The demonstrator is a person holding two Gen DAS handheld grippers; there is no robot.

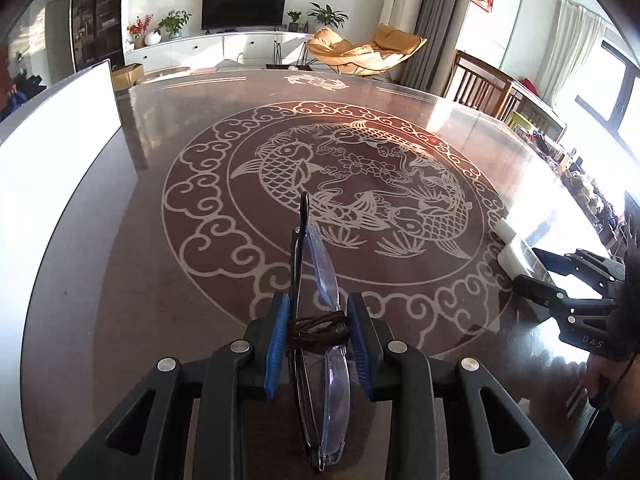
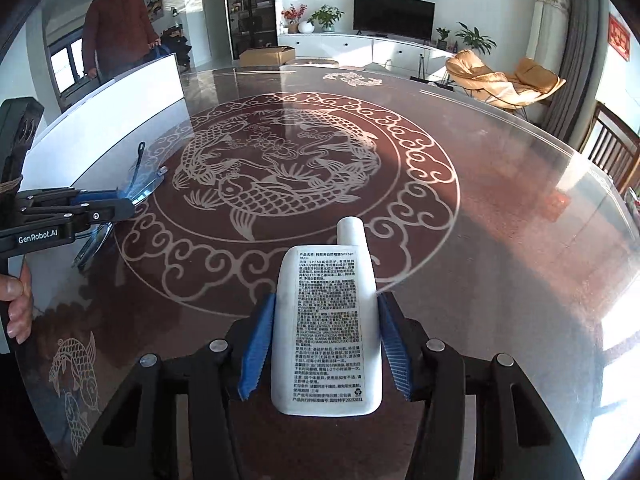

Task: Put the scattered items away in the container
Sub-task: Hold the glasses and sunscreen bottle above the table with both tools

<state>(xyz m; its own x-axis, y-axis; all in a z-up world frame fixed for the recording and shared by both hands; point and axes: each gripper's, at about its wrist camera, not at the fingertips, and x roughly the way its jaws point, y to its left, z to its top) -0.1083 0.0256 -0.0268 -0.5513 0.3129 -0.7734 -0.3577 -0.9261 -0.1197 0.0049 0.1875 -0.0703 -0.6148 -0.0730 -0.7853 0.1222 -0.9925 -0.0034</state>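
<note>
- 2 items are mid-carry: left tongs point(image 1: 316, 344) clamp folded glasses point(image 1: 320, 280), right tongs point(image 2: 326, 340) clamp a white bottle point(image 2: 326, 332).
- Next, by my reading: release both inside the white container point(image 1: 60, 152), left of the glasses.

The white container point(image 1: 60, 152) runs off the frame at nine o'clock, its inside hidden. At three o'clock, glare washes out the counter point(image 1: 500, 128) edge. Print on the white bottle point(image 2: 326, 320) is too small to read.
</note>
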